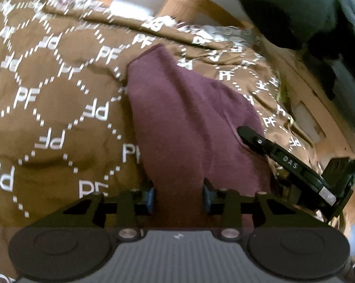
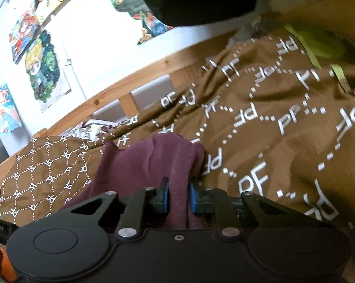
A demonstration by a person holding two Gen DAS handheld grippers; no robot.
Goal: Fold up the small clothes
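Observation:
A maroon garment (image 1: pixel 189 118) lies on a brown bedspread (image 1: pixel 47 89) printed with white PF letters. My left gripper (image 1: pixel 178 197) sits at the garment's near end. Its blue pads stand partly apart with flat cloth lying between them, and the cloth runs on past the right finger. A black finger (image 1: pixel 260 141) of the other gripper reaches onto the garment's right edge. In the right wrist view my right gripper (image 2: pixel 178 197) has its blue pads pinched close on a bunched fold of the maroon garment (image 2: pixel 142 165), which drapes away to the left.
A wooden bed rail (image 2: pixel 130 80) runs behind the bedspread (image 2: pixel 283 129), with a white wall and colourful posters (image 2: pixel 43 70) beyond it. A dark heap of clothing (image 1: pixel 307 11) sits at the far right. Something lime green (image 2: pixel 319 42) lies at the bedspread's far edge.

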